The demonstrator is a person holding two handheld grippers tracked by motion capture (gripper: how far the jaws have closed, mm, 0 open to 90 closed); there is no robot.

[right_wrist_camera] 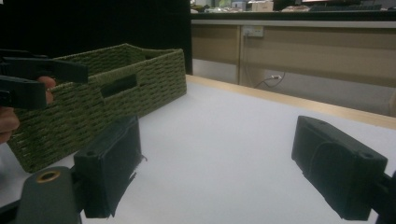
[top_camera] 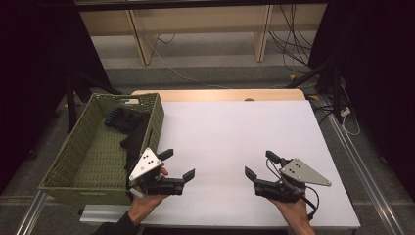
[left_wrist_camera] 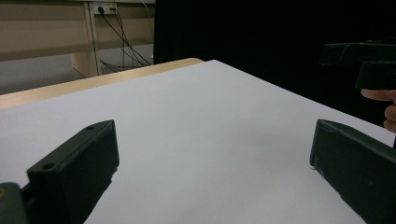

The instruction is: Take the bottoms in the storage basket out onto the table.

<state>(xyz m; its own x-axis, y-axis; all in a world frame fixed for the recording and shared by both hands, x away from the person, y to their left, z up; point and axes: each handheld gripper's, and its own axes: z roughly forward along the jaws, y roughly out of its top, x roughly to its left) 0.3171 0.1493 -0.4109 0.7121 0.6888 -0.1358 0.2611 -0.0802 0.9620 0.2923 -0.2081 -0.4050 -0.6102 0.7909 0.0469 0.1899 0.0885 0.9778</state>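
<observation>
left tool (top_camera: 178, 163) spread, empty | right tool (top_camera: 259, 164) spread, empty | basket (top_camera: 83, 156) contents dark, unclear

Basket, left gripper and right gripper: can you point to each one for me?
basket (top_camera: 73, 159), high view, on its woven left wall.
left gripper (top_camera: 177, 163), high view, midway between its two open jaw tips.
right gripper (top_camera: 259, 163), high view, midway between its two open jaw tips.
</observation>
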